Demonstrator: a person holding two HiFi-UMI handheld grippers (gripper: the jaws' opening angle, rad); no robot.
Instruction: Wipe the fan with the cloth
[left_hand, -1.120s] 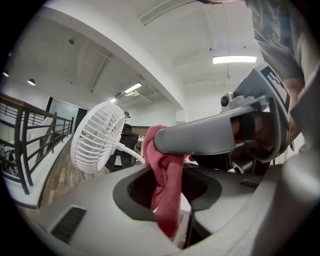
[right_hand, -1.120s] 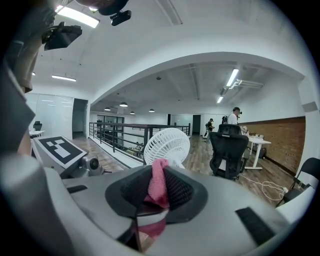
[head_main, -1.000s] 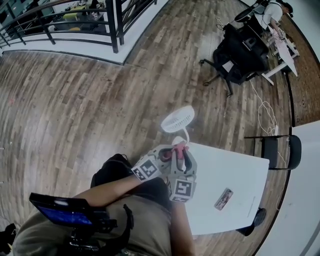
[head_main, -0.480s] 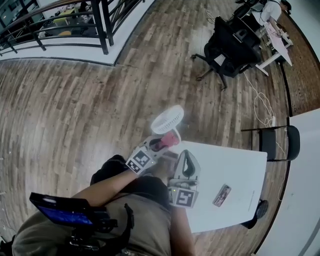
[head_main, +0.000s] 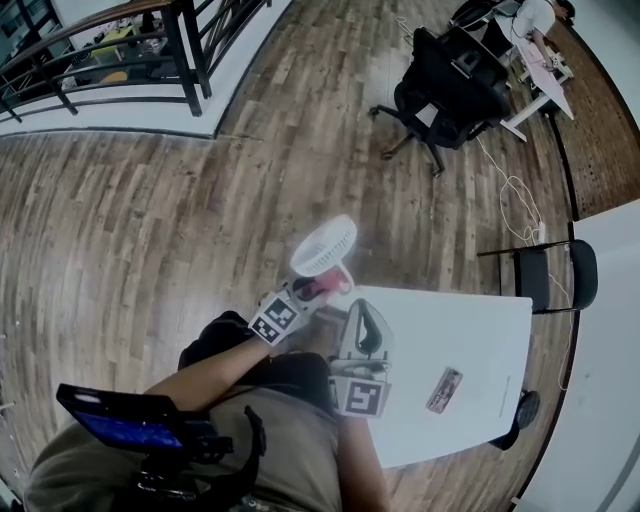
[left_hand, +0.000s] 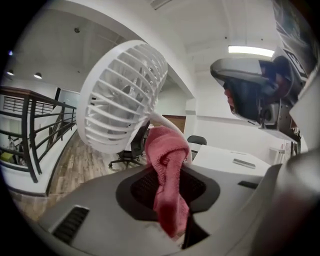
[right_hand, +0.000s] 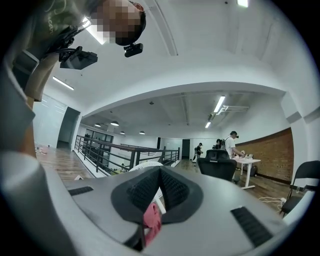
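Two grippers to account for. Clamped narrow with the left gripper (left_hand: 169, 195) on a pink cloth (left_hand: 167, 165), bunched above the jaws and trailing down between them. Shut tight, jaw against jaw, on the right gripper (right_hand: 160, 192). Cannot tell what to make of the pink fleck low in its gap: perhaps a pinched corner of cloth, perhaps not.

Found just ahead of the left gripper's tips, up and to their left: the white fan (left_hand: 122, 95), grille tilted, with its curved neck (left_hand: 159, 119) passing right behind the bunched cloth. Near or touching, cannot tell which. Visible from the right gripper too, as a pale rim just beyond its closed tips. Off to the right gripper's right, a white table (head_main: 470, 350).

Judged as the approach, on the verge of the first wipe, with no stroke clearly begun. Next, probably: lift the left gripper a little and lean it leftward to press the cloth's bulge onto the grille, then sweep across the ribs with light pressure. Keep the grip firm against slipping. Mind the fan's likely lightness, apt to tip or swivel under a push. Steadying its neck with the right gripper would mean opening those jaws first.
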